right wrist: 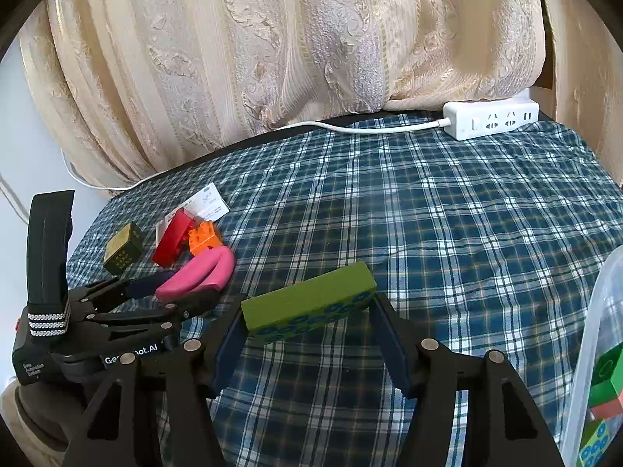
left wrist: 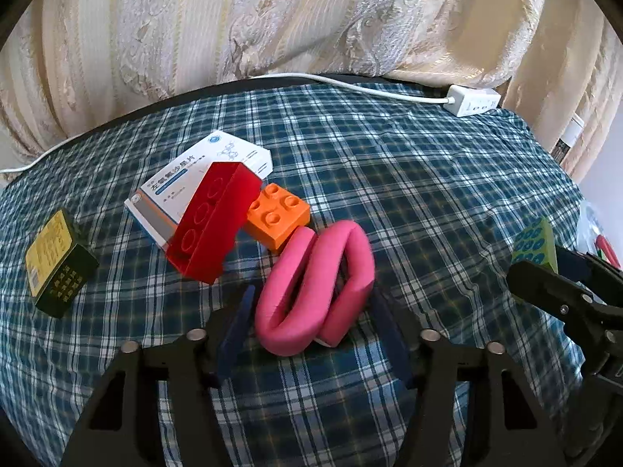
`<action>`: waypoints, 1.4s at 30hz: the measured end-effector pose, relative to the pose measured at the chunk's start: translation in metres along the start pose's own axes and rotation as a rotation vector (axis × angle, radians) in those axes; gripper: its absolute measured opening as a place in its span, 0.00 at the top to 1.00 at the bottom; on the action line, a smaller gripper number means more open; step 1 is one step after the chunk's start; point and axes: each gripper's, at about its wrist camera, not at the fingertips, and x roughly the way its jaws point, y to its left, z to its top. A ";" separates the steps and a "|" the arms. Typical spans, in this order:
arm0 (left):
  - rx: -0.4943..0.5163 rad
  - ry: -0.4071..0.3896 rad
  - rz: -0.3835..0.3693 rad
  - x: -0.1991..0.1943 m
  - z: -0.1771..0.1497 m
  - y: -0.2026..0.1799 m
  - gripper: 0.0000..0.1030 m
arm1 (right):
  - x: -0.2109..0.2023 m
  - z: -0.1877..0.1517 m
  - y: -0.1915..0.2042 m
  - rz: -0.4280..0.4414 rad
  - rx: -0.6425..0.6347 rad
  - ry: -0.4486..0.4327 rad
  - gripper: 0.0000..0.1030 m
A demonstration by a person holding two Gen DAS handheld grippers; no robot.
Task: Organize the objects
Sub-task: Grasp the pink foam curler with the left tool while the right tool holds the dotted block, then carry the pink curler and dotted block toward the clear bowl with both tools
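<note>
A pink foam loop (left wrist: 311, 284) lies folded on the plaid cloth, between the fingers of my left gripper (left wrist: 313, 291). Both blue pads touch its sides, so the gripper is shut on it. The right wrist view shows the same pink foam loop (right wrist: 202, 270) in the left gripper (right wrist: 183, 284). My right gripper (right wrist: 309, 299) is shut on a green block with blue circles (right wrist: 307, 303), held across its ends just above the cloth. That green block (left wrist: 535, 243) and the right gripper (left wrist: 545, 268) sit at the right edge of the left wrist view.
Just beyond the pink loop lie a red brick (left wrist: 212, 225), an orange brick (left wrist: 278, 214), a white medicine box (left wrist: 187, 179) and a dark yellow-faced box (left wrist: 58, 264). A white power strip (right wrist: 490, 118) sits at the back by the curtain. A clear bin (right wrist: 599, 311) holding blocks stands at right.
</note>
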 end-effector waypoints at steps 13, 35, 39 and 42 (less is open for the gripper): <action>0.015 -0.078 -0.009 -0.024 -0.002 -0.006 0.46 | -0.003 0.001 0.000 -0.017 -0.013 -0.020 0.37; 0.087 -0.129 -0.051 -0.047 -0.009 -0.040 0.47 | -0.016 0.006 -0.016 -0.074 0.046 -0.084 0.37; 0.086 -0.131 -0.057 -0.051 -0.010 -0.043 0.47 | -0.033 0.006 -0.023 -0.083 0.075 -0.113 0.37; 0.088 -0.125 -0.063 -0.052 -0.011 -0.048 0.47 | -0.048 0.001 -0.030 -0.091 0.090 -0.129 0.37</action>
